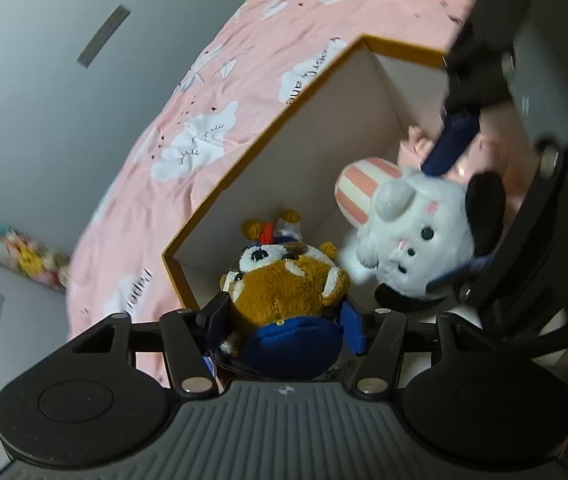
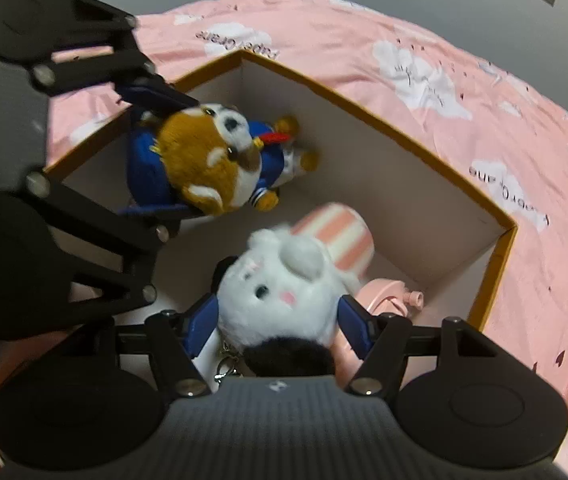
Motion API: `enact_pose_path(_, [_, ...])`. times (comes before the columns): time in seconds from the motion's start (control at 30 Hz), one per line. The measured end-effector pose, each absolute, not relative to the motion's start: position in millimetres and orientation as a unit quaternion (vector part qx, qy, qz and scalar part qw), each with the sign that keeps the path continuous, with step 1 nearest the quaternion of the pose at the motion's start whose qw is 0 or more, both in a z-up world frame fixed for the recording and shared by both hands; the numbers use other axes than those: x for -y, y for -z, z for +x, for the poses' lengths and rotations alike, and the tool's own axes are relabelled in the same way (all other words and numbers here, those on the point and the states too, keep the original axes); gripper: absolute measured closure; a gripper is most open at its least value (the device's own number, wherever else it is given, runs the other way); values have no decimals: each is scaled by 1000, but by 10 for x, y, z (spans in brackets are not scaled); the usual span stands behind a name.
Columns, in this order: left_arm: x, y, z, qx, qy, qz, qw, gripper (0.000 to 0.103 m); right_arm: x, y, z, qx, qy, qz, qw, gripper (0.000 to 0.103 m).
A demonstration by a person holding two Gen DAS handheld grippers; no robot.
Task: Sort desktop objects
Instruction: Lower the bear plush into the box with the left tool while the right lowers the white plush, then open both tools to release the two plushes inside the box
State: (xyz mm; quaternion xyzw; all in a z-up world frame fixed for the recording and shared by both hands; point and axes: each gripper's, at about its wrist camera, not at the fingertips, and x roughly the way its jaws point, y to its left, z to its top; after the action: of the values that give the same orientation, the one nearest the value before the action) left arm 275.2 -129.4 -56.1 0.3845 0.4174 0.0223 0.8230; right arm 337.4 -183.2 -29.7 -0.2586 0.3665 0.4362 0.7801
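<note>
The left tool (image 1: pixel 284 320) hangs over the near-left corner of the orange-rimmed box (image 2: pixel 404 136), its jaws spread around the brown plush dog (image 1: pixel 288 288); whether the pads press it I cannot tell. The dog's long axis runs straight ahead of the tool, feet toward the far wall. To its right, the right tool (image 2: pixel 280 328) flanks the white plush bunny (image 2: pixel 280 292) with blue pads beside its cheeks, striped hat pointing forward. Both toys lie inside the box, so letting go and lifting clear looks next.
</note>
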Motion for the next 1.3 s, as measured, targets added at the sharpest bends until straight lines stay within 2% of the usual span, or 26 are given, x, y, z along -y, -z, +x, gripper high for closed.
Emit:
enact_pose_path(0.23, [1234, 572, 2760, -406, -2, 373, 834, 21, 1963, 247, 3306, -347, -432, -280, 784, 34])
enact_pose_path(0.5, [1068, 382, 2545, -380, 49, 335, 861, 21, 2036, 177, 3392, -338, -426, -247, 802, 35])
enact_pose_path(0.67, [827, 105, 2248, -369, 71, 267, 887, 21, 2052, 148, 3283, -343, -444, -238, 793, 41])
enact_pose_path(0.87, [574, -36, 2135, -377, 79, 199, 901, 45, 1973, 257, 3210, -360, -446, -258, 778, 54])
enact_pose_path(0.93, [529, -16, 2210, -382, 84, 187, 901, 62, 1955, 284, 3227, -367, -443, -258, 776, 55])
enact_pose_path(1.1, [563, 81, 2395, -406, 95, 154, 896, 70, 1950, 283, 3275, -376, -428, -248, 784, 60])
enact_pose_path(1.3, [680, 238, 2514, -443, 70, 137, 883, 70, 1942, 288, 3301, -375, -424, -247, 787, 60])
